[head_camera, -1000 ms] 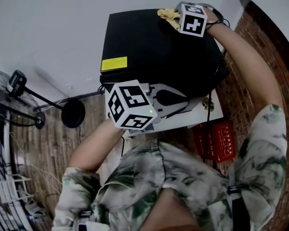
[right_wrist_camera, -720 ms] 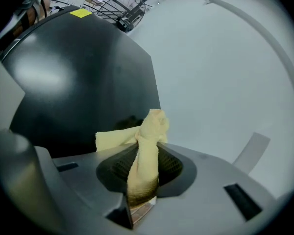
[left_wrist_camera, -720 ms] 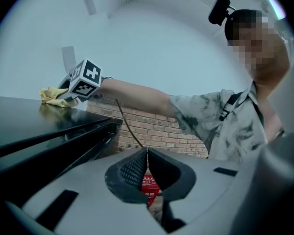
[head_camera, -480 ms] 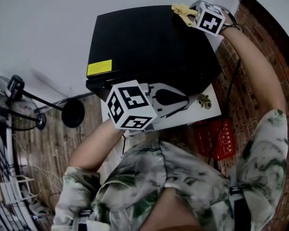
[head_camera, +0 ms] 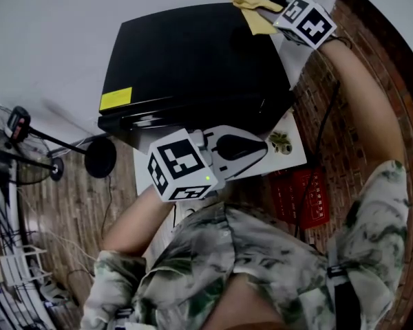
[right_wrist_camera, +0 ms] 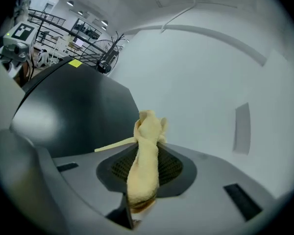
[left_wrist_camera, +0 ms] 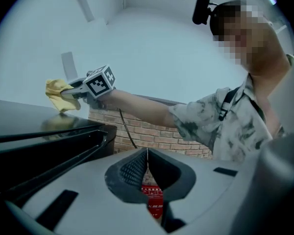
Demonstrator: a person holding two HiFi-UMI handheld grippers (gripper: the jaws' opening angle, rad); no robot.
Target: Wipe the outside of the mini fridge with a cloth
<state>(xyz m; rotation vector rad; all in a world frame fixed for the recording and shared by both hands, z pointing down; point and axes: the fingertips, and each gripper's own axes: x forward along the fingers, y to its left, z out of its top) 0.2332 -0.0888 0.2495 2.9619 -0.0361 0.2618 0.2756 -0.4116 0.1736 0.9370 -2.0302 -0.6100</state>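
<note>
Right gripper (right_wrist_camera: 146, 148) holds the one yellow cloth (right_wrist_camera: 143, 173) at the far right corner of the mini fridge (head_camera: 193, 60).

Its jaws are closed on the cloth, and the free end of the cloth lies over the black top beside the white wall (head_camera: 48, 33). The left gripper (left_wrist_camera: 147, 168) has its jaws together with only a thin slit and nothing between them, and it is near the front edge of the fridge. I count two grippers, one cloth, one fridge, one yellow label (head_camera: 115, 98), one red box (head_camera: 299, 198) and one fan (head_camera: 20, 139). The left gripper covers the front of the fridge, the shirt hides part of the box, and the picture edge cuts off the fan.
</note>
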